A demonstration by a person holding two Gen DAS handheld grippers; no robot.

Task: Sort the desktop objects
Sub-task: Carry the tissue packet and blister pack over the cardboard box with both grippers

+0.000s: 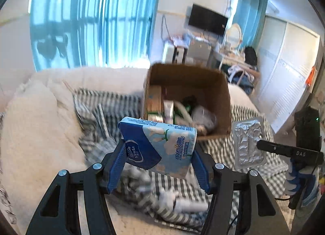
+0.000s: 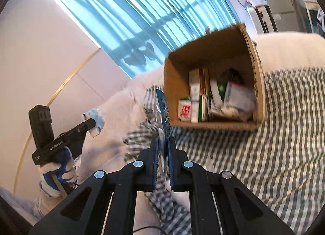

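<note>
Fingers of the left gripper [image 1: 158, 151] clamp a tissue pack [image 1: 160, 145] by its short ends, long axis across the frame, tilted. Fingers of the right gripper [image 2: 163, 153] are pinched on a blister pack [image 2: 163, 111], seen edge-on, long axis pointing up the frame. Both items hang above the striped bedsheet [image 2: 284, 133]. The open box [image 2: 213, 125] lies ahead: upper centre in the left view, upper right in the right view. Neither gripper appears clearly nearer.
</note>
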